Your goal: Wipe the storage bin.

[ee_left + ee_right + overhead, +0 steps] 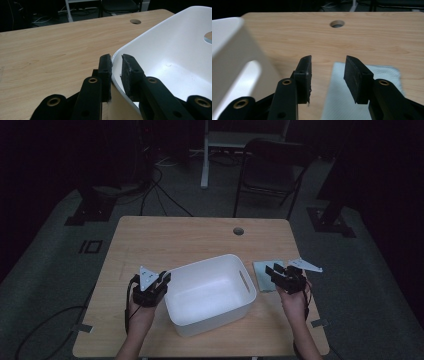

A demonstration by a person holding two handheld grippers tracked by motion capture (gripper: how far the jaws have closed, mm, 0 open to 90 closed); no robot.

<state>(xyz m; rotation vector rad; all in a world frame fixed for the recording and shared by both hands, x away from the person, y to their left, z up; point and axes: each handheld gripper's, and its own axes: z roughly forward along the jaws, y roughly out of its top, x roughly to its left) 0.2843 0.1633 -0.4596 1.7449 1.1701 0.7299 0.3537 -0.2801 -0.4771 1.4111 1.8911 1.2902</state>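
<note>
High view of a wooden table with a white plastic bin near its middle, set at a slight angle. The bin has an oval handle slot in the end wall on its right. A pale folded cloth lies flat on the table just right of the bin. A round cable hole sits in the tabletop beyond the bin.

The left gripper is at the bin's left rim. In the left gripper view its 2 jaws straddle the rim, 1 outside the wall and 1 inside, closed onto the thin wall so that the left gripper holds the bin.

The right gripper hangs above the cloth, apart from the bin. In the right gripper view the right gripper has its 2 jaws parted about halfway with nothing between them; the cloth lies below the gap, and the bin's end wall stands at the left edge.
</note>
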